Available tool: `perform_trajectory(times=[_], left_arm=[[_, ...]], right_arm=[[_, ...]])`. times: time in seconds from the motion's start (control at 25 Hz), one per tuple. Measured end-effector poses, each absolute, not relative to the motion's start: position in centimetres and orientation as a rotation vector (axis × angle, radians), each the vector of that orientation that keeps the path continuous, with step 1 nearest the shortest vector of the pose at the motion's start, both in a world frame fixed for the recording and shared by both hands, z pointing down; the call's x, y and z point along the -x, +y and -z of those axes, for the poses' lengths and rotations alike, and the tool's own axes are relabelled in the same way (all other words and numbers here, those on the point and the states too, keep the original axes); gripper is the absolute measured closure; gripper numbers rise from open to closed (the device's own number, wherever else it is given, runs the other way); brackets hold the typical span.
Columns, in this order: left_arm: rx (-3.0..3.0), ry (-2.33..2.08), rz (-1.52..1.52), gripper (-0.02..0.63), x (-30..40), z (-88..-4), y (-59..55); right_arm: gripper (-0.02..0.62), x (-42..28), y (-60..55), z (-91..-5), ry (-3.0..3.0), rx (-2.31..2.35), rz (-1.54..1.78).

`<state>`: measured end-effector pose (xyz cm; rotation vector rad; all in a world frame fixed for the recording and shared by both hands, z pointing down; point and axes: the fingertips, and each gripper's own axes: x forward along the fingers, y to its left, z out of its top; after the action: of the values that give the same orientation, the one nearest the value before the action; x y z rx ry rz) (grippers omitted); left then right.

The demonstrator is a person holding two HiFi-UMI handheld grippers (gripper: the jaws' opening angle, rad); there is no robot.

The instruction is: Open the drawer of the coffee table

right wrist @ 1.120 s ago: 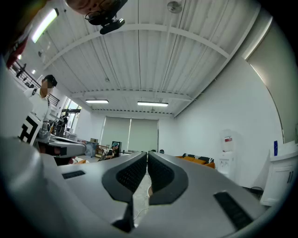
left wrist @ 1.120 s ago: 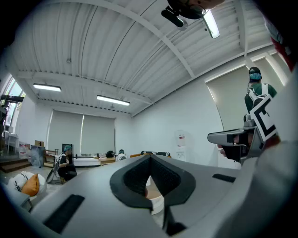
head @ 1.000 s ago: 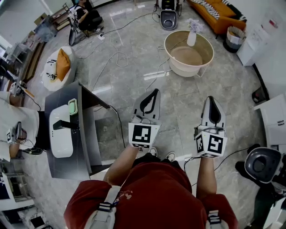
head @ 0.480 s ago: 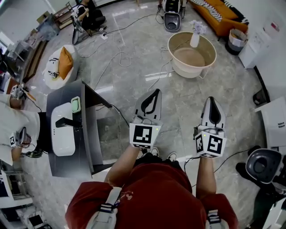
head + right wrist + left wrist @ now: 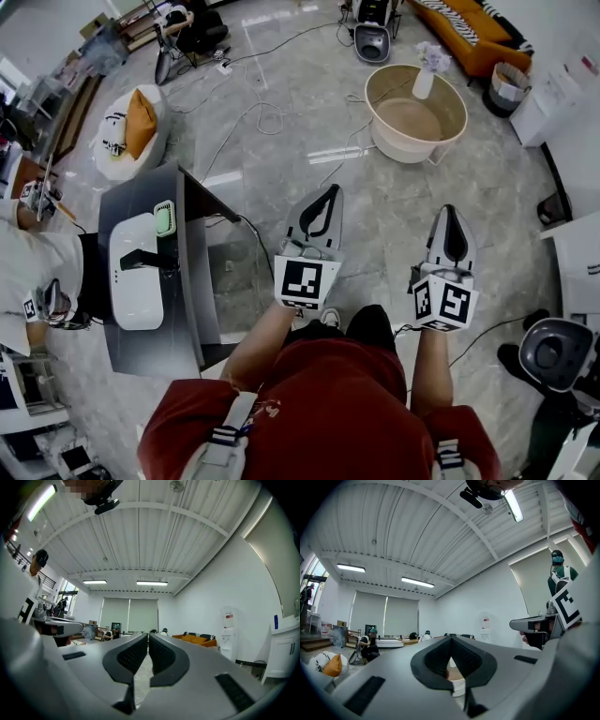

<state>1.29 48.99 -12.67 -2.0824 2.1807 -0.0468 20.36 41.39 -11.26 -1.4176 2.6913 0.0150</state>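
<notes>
Since the earlier frame, the round coffee table point(image 5: 412, 156) has shifted a little to the right in the head view. It stands well apart from the person, ahead on the floor, with a vase point(image 5: 424, 82) on it. The left hand-held gripper point(image 5: 329, 189) is held level with its tips together and nothing between them. The right hand-held gripper point(image 5: 451, 212) is also closed and empty. No drawer can be made out yet. It is judged that the approach should be continued, the drawer front found first, and one pair of jaws opened before the handle is reached.
</notes>
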Motion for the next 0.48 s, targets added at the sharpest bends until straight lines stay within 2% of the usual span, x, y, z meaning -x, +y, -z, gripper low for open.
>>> perform_trajectory(times=[0.24, 0.48], left_arm=[[2.161, 2.212, 0.094, 0.594, -0.2, 10.4, 44.0], [2.225, 2.16, 0.153, 0.594, -0.4, 8.6, 33.6]], right_arm=[[0.57, -19.1, 36.8, 9.1, 2.708, 1.451, 0.016], [0.571, -19.2, 26.5, 6.9, 2.634, 1.49, 0.112]])
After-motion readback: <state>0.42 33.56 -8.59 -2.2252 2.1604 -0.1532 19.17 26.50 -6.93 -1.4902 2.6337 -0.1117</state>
